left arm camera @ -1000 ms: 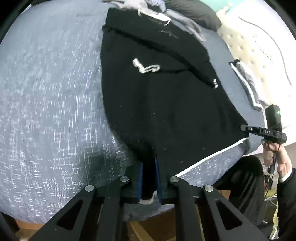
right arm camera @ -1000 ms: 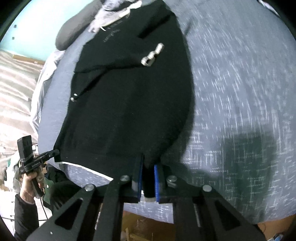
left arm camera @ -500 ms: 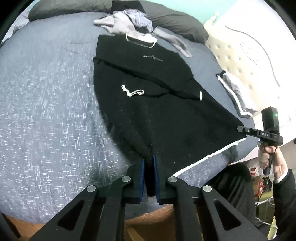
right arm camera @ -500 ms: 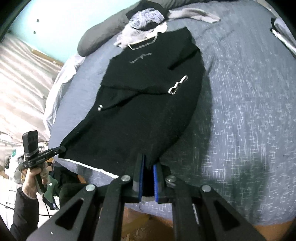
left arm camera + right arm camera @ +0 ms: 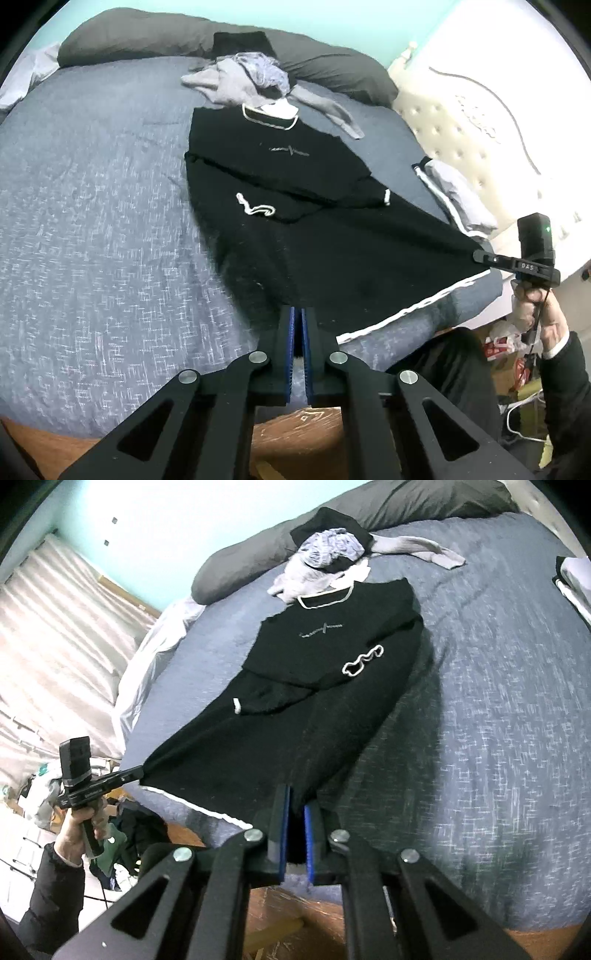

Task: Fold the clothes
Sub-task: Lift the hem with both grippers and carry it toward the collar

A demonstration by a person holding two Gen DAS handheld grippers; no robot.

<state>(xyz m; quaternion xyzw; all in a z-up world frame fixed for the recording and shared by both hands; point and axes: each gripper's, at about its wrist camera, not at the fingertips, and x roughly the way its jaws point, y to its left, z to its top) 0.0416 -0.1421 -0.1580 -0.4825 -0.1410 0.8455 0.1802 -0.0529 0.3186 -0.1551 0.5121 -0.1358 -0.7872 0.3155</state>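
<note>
Sweater: your black sweater [image 5: 295, 206] lies along the bed's [image 5: 92, 221] foot edge, sleeves crossed.
Claws: left gripper [image 5: 298, 317] and right gripper [image 5: 295, 805] each pinch a hem corner.
Risk: uneven pull skews your fold; the knit may slip.

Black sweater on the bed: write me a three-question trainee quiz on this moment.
1. True or false: both sleeves of the black sweater are folded across its front.
2. Which part does each gripper hold? A collar B hem corner C cuff
3. Fill in: the pile of unfolded clothes lies just beyond the sweater's ____.

Key: 1 true. 2 B; the left gripper and right gripper each have jaws closed on a hem corner. 3 collar.
</note>
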